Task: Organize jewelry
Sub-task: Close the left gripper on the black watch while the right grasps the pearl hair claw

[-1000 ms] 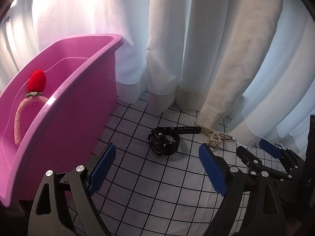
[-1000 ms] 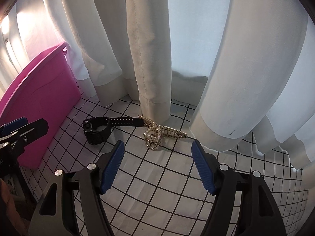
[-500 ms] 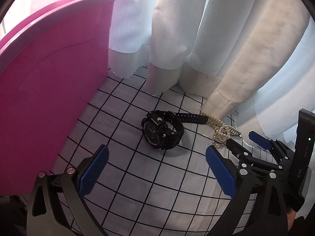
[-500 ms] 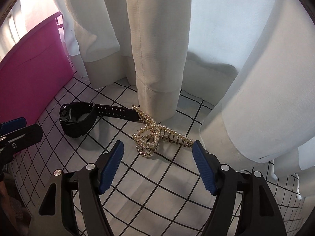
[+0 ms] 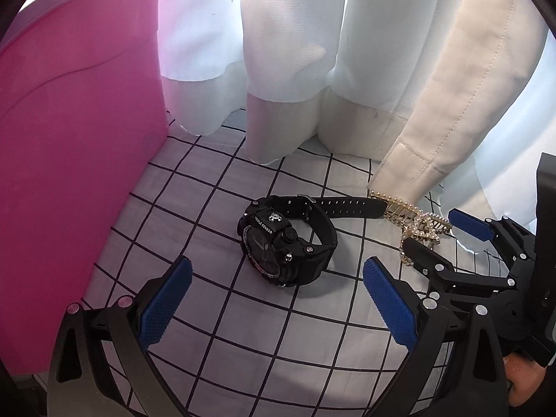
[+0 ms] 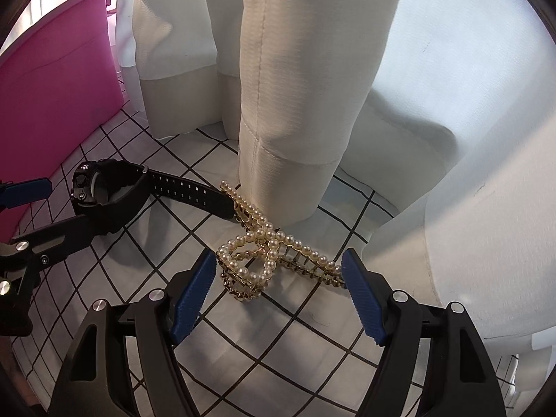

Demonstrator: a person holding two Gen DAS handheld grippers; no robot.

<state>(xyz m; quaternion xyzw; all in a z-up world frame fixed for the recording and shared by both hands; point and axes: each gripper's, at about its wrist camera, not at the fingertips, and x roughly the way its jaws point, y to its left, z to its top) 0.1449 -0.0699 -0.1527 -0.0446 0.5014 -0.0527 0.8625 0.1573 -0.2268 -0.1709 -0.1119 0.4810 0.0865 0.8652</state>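
two handheld black tongs with ridged blue pads, both angled down at a white surface (image 5: 243, 340) ruled with a black grid.

left tongs (image 5: 278, 299): spread wide, released, nothing gripped. chunky black digital wristwatch with a rubber strap (image 5: 288, 243) lying on its side on the grid just beyond and between the blue pads (image 5: 163, 302), touching neither. strap tail stretched out flat toward the right, its tip meeting the pearl piece.

right tongs (image 6: 276, 292): opening, pads not pressing on anything. gold-toned claw clip trimmed with rows of small cream pearls (image 6: 267, 260) lying on the grid between the two pads; right pad tip just beside the far end of the clip, left pad tip just beside the pearl loop, contact not clear either way. same clip seen from the left camera (image 5: 417, 220), partly hidden behind one black finger of the right tongs (image 5: 448, 239).

glossy pink plastic bin (image 5: 69, 160), tall wall filling the left edge, standing on the grid well to the left of the watch; contents out of sight.

white hemmed curtain folds (image 6: 288, 87) hanging along the back, hems resting on the surface; one fold touching the clip's upper pearl row.

part of a hand (image 5: 524, 378) at the lower right corner of the left view, behind the right tongs' body.
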